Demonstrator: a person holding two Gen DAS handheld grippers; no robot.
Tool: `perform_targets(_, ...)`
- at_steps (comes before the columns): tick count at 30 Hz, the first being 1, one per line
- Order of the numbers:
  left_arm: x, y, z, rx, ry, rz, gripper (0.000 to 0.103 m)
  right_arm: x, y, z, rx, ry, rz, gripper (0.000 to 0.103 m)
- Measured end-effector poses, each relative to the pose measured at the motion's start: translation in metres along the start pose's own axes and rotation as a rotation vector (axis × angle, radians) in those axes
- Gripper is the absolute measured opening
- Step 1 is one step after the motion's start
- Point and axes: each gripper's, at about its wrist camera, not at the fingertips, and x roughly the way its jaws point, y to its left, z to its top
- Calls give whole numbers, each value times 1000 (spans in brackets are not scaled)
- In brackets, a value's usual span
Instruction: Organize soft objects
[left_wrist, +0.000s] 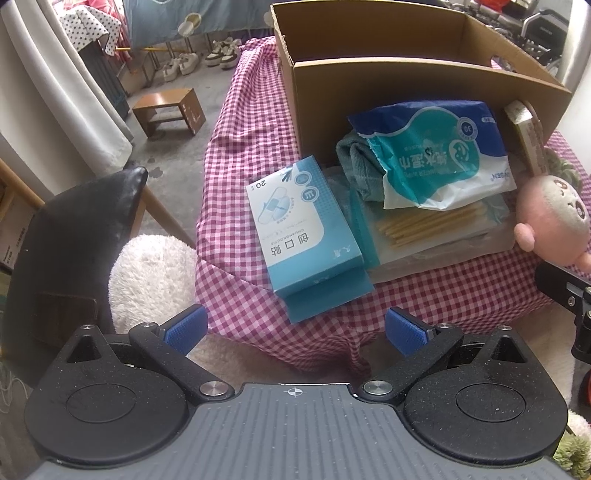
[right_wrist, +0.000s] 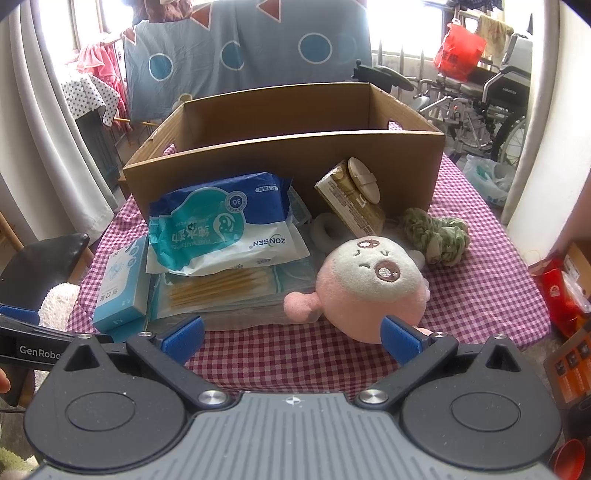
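- hovering at the near edge of the checked tablecloth (right_wrist: 480, 295), right gripper (right_wrist: 291, 338) with jaws spread wide and nothing between them, pink plush toy (right_wrist: 365, 288) just beyond and slightly right of the gap.
- hanging likewise on the left, left gripper (left_wrist: 295, 328) with jaws apart and empty, pointed toward the blue plaster box (left_wrist: 306, 229) at the near left corner of the pile.
- judging by this, still at the opening step: nothing lifted, cardboard box (right_wrist: 288, 162) at the far side showing no contents from these angles, interior floor hidden.
- lying between grippers and box: wet wipes pack (right_wrist: 225, 221) on top of a flat cotton swab packet (right_wrist: 221, 288), a grey-green cloth (left_wrist: 354, 166) tucked under the wipes, a green knitted scrunchie (right_wrist: 436, 232) far right against the box wall, beside a tilted gold carton (right_wrist: 351, 203).
- likely next: moving the right gripper forward and a little right to centre the plush between the pads, closing gently on its round body, then lifting over the near wall of the box.
- worth minding: soft body compresses, so a deep enough bite to avoid slipping; toy touching the swab packet edge, so a straight lift to avoid dragging it.
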Motion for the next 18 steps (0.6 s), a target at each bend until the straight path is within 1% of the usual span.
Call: perform_targets(18, 0, 1, 0, 0, 2, 3, 102, 1, -1, 0, 2, 0, 1, 103)
